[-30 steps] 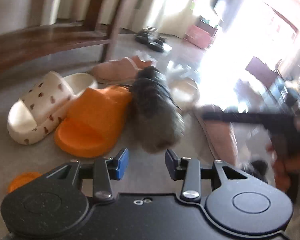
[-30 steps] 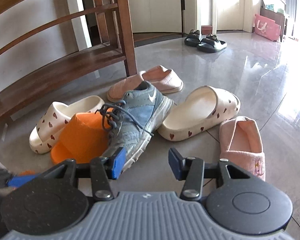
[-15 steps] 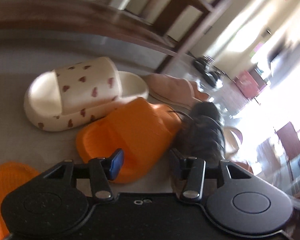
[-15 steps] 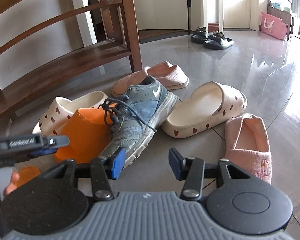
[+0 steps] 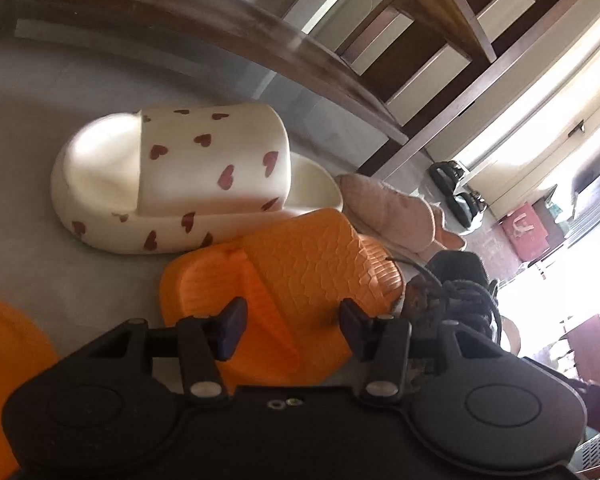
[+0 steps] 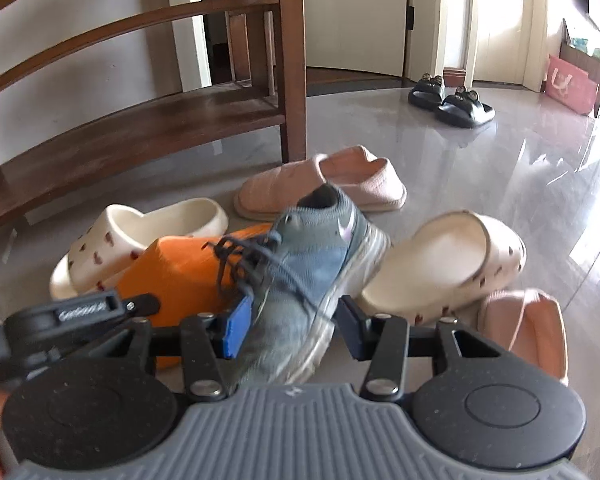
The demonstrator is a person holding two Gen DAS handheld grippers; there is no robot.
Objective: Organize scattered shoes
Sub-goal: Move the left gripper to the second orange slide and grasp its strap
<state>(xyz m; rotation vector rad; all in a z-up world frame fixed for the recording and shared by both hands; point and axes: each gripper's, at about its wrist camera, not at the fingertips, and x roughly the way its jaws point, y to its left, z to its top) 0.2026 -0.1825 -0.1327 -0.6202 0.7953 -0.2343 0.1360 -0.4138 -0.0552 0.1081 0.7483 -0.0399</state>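
My left gripper (image 5: pixel 290 328) is open, its fingers on either side of an orange slide (image 5: pixel 296 280) lying on the floor. A white heart-print slide (image 5: pixel 180 180) lies just beyond it. My right gripper (image 6: pixel 290 328) is open, its fingers astride the toe of a blue-grey sneaker (image 6: pixel 312 276) that leans on the orange slide (image 6: pixel 180 276). The second white heart slide (image 6: pixel 444 264) and a pink slipper (image 6: pixel 528 332) lie to the right. Another pink slipper (image 6: pixel 320 184) lies behind the sneaker.
A wooden shoe rack (image 6: pixel 148 128) stands at the back left, its post (image 6: pixel 292 60) near the pink slipper. A second orange slide (image 5: pixel 8 368) shows at the left edge. Black sandals (image 6: pixel 452 100) and a pink bag (image 6: pixel 572 84) sit far back.
My left gripper has swung left and down from the sneaker to the orange slide, closing in on it. My right gripper has moved forward and lower, bringing the sneaker's toe between its fingers.
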